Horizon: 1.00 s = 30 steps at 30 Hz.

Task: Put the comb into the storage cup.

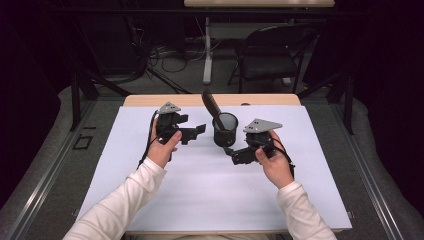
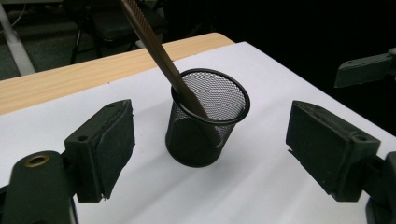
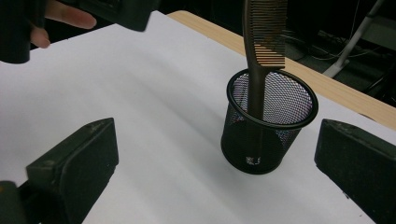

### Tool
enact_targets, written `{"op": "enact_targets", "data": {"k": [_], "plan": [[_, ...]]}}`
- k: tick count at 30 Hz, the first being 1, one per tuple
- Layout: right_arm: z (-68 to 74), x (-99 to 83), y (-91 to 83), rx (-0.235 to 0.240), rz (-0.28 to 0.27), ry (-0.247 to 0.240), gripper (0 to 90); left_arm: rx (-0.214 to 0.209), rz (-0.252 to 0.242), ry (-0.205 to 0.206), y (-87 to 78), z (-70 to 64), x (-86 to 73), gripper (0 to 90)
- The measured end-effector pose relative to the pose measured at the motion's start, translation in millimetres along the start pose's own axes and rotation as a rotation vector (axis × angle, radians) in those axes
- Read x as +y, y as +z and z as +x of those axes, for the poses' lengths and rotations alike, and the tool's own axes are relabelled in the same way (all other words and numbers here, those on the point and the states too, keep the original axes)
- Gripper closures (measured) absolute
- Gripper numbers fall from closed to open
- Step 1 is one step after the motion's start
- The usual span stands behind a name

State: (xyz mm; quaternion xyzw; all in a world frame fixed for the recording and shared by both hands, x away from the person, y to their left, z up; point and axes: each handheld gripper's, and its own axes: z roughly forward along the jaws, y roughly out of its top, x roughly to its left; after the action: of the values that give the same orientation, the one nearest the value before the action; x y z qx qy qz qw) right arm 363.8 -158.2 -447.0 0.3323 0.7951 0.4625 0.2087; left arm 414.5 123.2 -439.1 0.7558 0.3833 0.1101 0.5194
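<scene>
Comb [image 1: 211,106] stands handle-down in mesh cup [image 1: 225,129], leaning on rim. Left gripper [image 1: 200,130] & right gripper [image 1: 228,149] both wide, empty, flanking cup. Looks like approach/retreat step; next prob. needs one closing on cup or comb.

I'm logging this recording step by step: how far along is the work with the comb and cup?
Done: the brown plastic comb stands handle-down in the black wire-mesh cup, leaning on its rim. In hand: nothing; the left gripper and right gripper flank the cup, jaws open. Left: seemingly just drawing the grippers away.
</scene>
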Motion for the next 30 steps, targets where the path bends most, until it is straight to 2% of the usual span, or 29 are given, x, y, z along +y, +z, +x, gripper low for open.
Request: {"op": "enact_targets", "data": {"k": [8,16,30], "plan": [[3.5,0.6,-0.3,-0.006,0.012,-0.021,0.0,-0.03,-0.027,0.016,-25.4,0.0,-3.5,15.6],[9.7,0.3,0.1,-0.006,0.025,-0.037,0.0,-0.016,-0.03,0.057,-49.6,5.8,-13.6,15.2],[8.9,-10.3,-15.2,-0.054,0.039,-0.028,0.0,-0.018,-0.023,0.069,-80.8,17.8,-39.6,5.9]]}}
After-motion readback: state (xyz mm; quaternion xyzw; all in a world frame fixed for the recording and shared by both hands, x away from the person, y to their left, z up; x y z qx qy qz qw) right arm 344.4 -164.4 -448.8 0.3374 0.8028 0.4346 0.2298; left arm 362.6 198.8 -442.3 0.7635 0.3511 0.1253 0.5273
